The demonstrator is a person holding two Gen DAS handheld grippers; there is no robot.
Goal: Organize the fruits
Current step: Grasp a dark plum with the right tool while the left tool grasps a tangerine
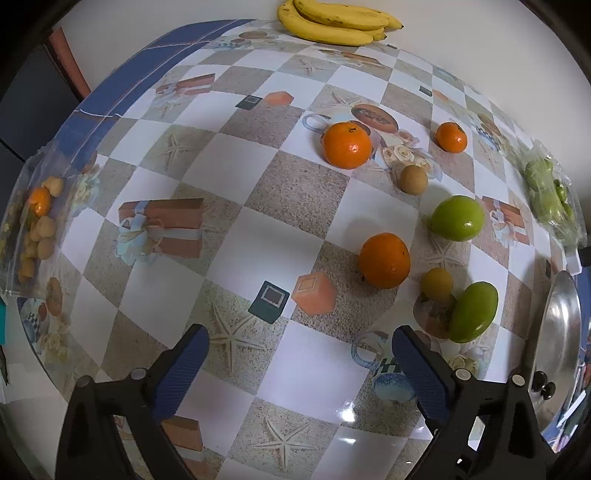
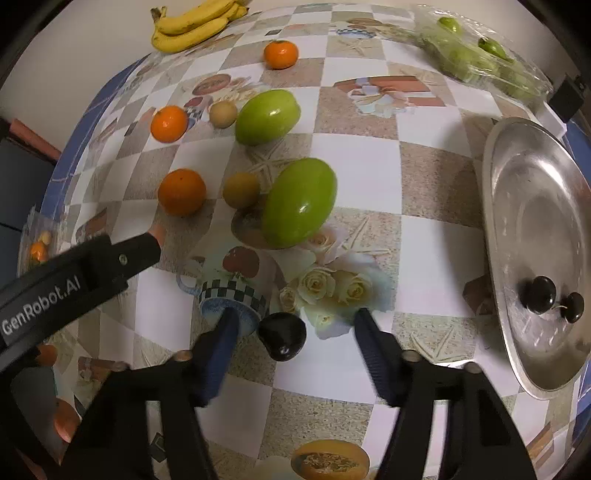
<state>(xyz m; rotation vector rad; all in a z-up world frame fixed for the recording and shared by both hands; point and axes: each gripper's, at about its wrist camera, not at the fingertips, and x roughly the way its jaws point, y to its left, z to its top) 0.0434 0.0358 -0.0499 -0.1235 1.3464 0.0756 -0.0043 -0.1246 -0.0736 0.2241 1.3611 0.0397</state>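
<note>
dark fruit (image 2: 282, 335) between open right gripper (image 2: 293, 341) fingers

You have three oranges (image 2: 181, 191), two green mangoes (image 2: 300, 202) and two small brownish fruits (image 2: 241, 189) loose mid-tabletop (bananas (image 2: 192, 26) at the far edge).

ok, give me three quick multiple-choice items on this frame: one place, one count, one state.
1. Where do the bananas lie?
A. far edge of the table
B. on the metal plate
C. between the right tool's fingers

2. How many loose oranges are on the cloth?
A. one
B. three
C. five

3. What state is the right tool in?
A. shut on a green fruit
B. open, a dark fruit between its fingers
C. shut, empty

Answers:
1 A: they sit at the far rim, away from the plate.
2 B: oranges.
3 B: the dark fruit lies ungripped in the gap.
</note>
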